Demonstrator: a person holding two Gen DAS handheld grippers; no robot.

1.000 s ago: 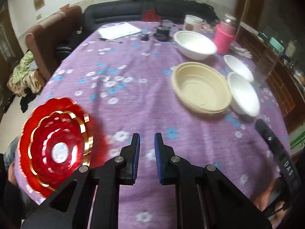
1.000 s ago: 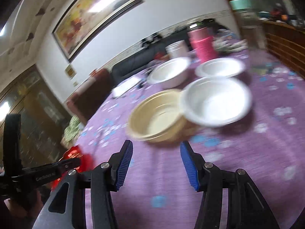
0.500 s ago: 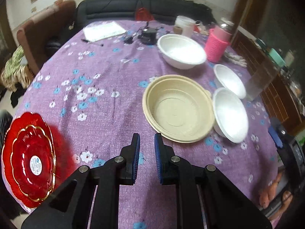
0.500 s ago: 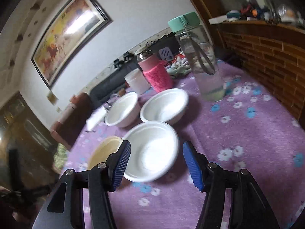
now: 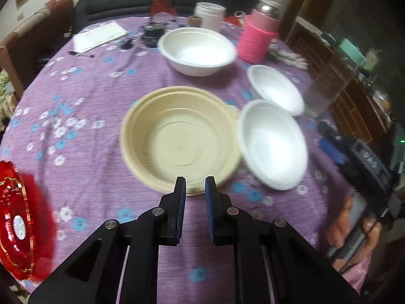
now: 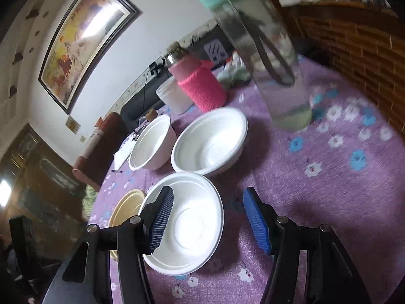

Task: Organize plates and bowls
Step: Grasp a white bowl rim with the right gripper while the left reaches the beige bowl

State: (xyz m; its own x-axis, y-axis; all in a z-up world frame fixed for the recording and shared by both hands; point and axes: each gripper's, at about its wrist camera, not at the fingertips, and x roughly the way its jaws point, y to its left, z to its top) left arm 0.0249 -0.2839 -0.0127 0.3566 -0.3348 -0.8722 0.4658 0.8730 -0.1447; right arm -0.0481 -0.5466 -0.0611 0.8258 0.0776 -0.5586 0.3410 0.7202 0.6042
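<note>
The right gripper [image 6: 206,219], jaws half open and empty, straddles the near white foam bowl's [image 6: 188,224] rim; beyond, at 1 o'clock, a clear water bottle [image 6: 265,58] risks toppling. The left gripper [image 5: 195,192], nearly closed and empty, hovers at the beige bowl's [image 5: 181,139] near edge.

A round table [image 5: 106,106] under a purple cloth with blue and white flowers carries a wide tan bowl [image 5: 181,139] at the middle, a white bowl [image 5: 273,144] touching its right rim, a smaller white bowl [image 5: 276,88] behind that, and a deep white bowl [image 5: 197,50] farther back. A red scalloped plate [image 5: 15,225] sits at the near left edge. A pink-sleeved jar [image 5: 258,38], a white tub [image 5: 210,15], papers [image 5: 98,36] and a clear bottle [image 6: 265,50] stand around the far side.
</note>
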